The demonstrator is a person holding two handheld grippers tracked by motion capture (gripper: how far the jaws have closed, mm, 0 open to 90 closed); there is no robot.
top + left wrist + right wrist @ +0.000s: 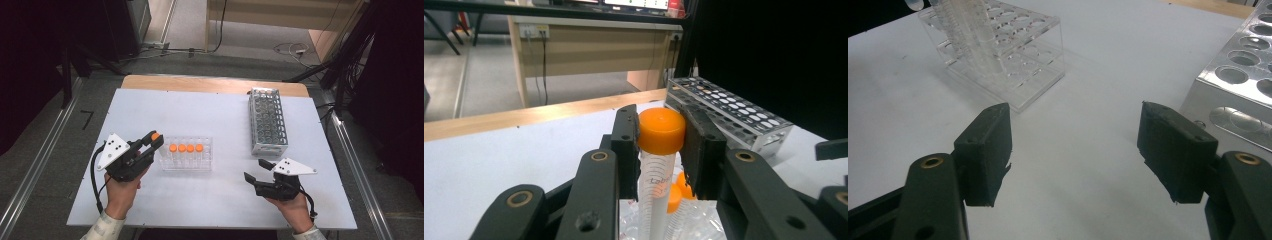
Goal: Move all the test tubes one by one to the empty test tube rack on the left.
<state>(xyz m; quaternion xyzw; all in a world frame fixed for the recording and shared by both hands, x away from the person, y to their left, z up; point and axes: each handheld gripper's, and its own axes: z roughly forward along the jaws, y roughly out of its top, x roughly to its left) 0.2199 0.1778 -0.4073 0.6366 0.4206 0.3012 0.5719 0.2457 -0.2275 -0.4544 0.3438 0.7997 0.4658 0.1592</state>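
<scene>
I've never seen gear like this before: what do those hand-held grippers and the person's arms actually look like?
Each hand carries a black gripper: the left gripper and the right gripper have linked arms with brass-coloured pivot pins, ending in two blocky black pads. A grey three-cornered plate with small dark dots sits on top of each, and a black cable trails back. The person wears light-coloured sleeves.

Grey carpet floor (pixel 45 150) surrounding the table; wooden desk (pixel 589 45) standing behind, cables (pixel 292 49) trailing across floor, dark curtains (pixel 30 60) flanking sides.
</scene>
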